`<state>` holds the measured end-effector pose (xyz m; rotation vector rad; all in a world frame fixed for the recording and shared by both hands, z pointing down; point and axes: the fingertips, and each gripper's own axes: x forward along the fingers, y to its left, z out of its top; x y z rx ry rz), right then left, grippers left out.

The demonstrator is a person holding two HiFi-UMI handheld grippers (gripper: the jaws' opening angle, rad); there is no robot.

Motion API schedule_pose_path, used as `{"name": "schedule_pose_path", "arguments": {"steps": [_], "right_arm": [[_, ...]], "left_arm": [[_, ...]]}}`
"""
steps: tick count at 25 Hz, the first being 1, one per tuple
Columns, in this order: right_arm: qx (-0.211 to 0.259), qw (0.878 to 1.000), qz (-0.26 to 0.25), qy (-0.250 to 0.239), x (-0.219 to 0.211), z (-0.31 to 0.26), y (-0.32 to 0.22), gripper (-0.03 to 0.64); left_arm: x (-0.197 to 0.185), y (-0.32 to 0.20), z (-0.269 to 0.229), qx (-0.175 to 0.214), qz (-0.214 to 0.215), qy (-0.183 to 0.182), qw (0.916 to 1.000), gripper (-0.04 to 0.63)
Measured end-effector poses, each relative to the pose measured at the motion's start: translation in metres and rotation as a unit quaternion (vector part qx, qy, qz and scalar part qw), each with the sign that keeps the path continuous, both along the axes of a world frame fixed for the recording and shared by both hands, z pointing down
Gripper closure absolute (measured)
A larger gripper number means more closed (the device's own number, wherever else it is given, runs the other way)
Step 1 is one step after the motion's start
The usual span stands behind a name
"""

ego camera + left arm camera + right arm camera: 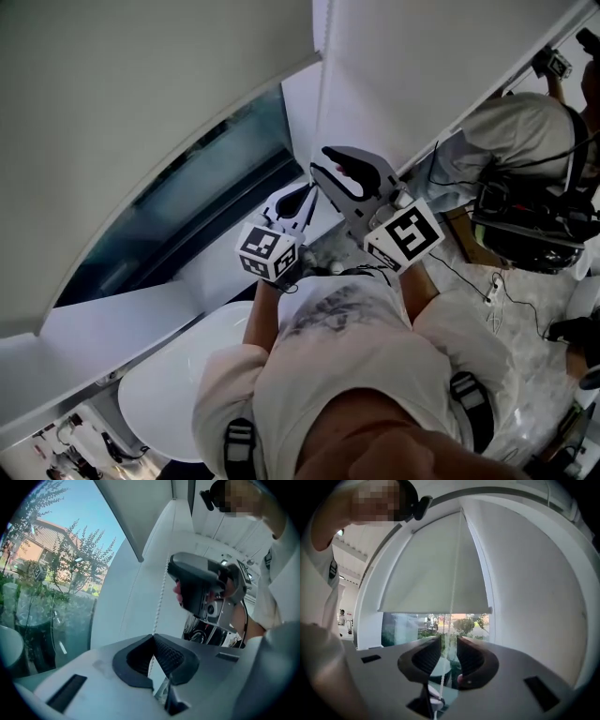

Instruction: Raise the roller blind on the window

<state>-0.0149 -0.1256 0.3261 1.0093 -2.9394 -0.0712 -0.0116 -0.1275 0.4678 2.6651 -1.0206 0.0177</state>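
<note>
Roller blind (436, 569) hung partway down window (42, 583), bottom rail (433, 611) level, long axis across frame, glass showing below. Bead chain (161, 592) ran vertical from blind's right end. My left tool (153, 638) clamped together on chain. My right tool (449, 649) sat higher, jaws apart, chain loose in gap. Another person (525, 131) at my right, well apart from chain.
</note>
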Motion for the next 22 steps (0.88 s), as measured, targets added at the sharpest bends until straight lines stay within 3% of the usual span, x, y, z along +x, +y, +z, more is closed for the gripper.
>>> {"name": "schedule_pose_path", "arguments": {"steps": [9,12,16,19,22], "right_arm": [[0.064,0.997,-0.012,-0.034,-0.010,-0.063,-0.008,0.469],[0.075,0.996,-0.007,-0.043,-0.008,-0.080,-0.008,0.507],[0.057,0.997,-0.003,-0.043,-0.005,-0.084,-0.012,0.550],[0.022,0.997,-0.006,-0.069,-0.001,-0.080,-0.017,0.554],[0.018,0.997,-0.003,-0.079,0.001,-0.078,-0.019,0.555]], "left_arm": [[0.004,-0.001,-0.001,0.003,0.001,0.005,1.0000,0.588],[0.005,0.000,-0.003,0.004,0.001,0.005,1.0000,0.588],[0.005,0.000,-0.002,0.004,0.001,0.005,1.0000,0.588],[0.005,-0.004,0.001,0.004,0.001,0.004,1.0000,0.588],[0.006,-0.006,0.002,0.003,0.001,0.006,1.0000,0.588]]}}
